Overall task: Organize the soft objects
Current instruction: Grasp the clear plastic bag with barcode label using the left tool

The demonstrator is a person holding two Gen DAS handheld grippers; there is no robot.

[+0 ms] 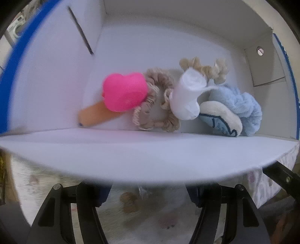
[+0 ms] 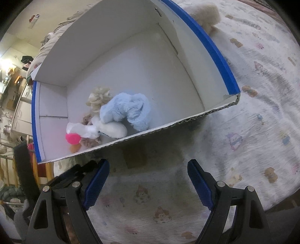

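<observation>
One view alone shows cream fluff [image 2: 206, 14] (outside box [image 2: 215, 50]).

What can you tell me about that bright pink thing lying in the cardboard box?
The pink toy looks like a plush popsicle or ice cream: a puffy, heart-like hot-pink top on a short orange stick, both apparently soft fabric. It lies on its side on the white floor of the box, stick end near a corner. Its pink top overlaps a beige scrunchie beside it. Nothing is gripping it. From the right wrist view it is mostly hidden behind the near wall.
</observation>
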